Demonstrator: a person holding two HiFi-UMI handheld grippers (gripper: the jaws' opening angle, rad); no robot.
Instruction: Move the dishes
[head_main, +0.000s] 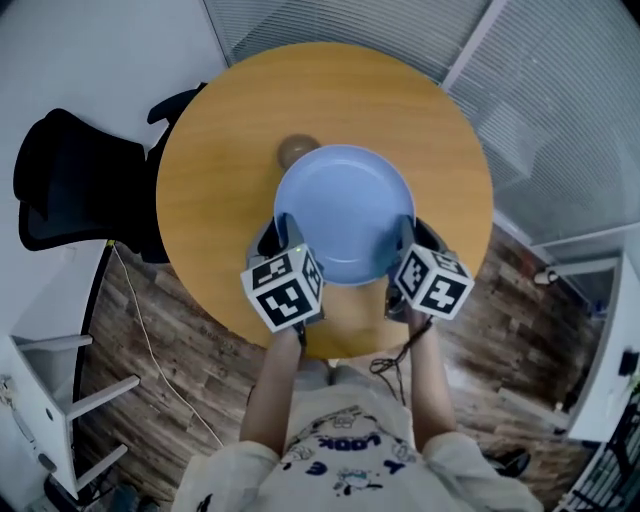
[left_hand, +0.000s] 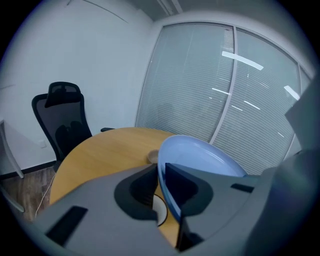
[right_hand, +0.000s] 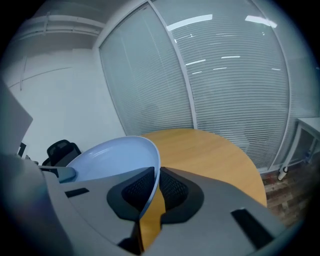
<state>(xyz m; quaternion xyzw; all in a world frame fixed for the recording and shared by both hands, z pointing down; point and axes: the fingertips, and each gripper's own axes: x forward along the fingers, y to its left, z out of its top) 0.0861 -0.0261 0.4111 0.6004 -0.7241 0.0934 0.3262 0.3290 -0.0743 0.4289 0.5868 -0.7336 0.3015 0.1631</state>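
Over wooden table (head_main: 220, 150), pale blue round plate (head_main: 345, 210), shallow

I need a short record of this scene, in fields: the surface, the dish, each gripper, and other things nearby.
surface: round wooden table
dish: blue plate, empty, held over the table
left gripper: shut on the plate's left rim
right gripper: shut on the plate's right rim
behind plate: small brown object, kind unclear
beside table: black office chair
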